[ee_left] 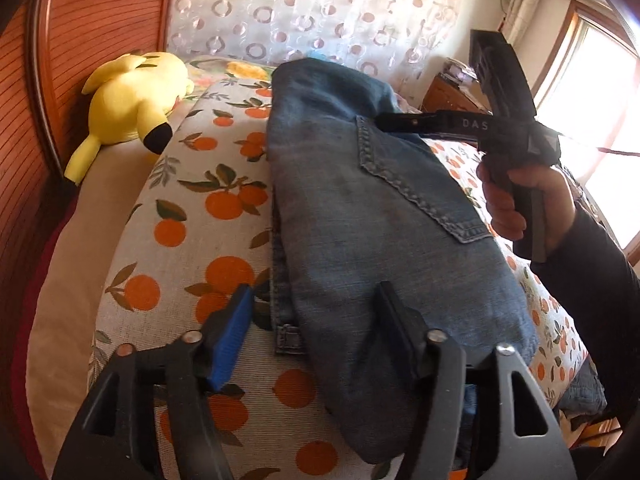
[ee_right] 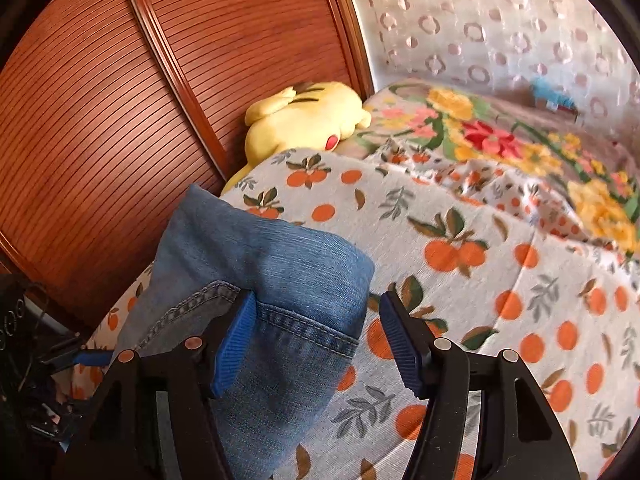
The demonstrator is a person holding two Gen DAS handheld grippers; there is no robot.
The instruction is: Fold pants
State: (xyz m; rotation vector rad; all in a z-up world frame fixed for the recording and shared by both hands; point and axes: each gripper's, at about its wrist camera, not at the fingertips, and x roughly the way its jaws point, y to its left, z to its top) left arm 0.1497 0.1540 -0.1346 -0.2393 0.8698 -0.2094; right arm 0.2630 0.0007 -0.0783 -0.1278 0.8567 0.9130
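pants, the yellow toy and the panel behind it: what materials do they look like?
Pants: blue denim, faded, matte; visible twill weave and pale double stitching round the pocket.
Yellow toy: likely soft plush, matte and puffy.
Panel: looks like reddish-brown varnished wood, finely ribbed with a slight sheen; could be laminate.

The near end of the folded pants (ee_left: 360, 208) is hidden behind the left tool (ee_left: 316, 336). In the right wrist view, the plush toy (ee_right: 304, 116) is partly hidden behind the bed's orange-print sheet (ee_right: 500, 280). A small blue object (ee_right: 554, 98) far right is too blurred to tell.

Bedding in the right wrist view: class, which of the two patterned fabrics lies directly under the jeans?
The cover printed with oranges, pale with orange fruit and leaves; the folded jeans rest on it. The floral blanket with red and yellow flowers lies farther back, apart from them.
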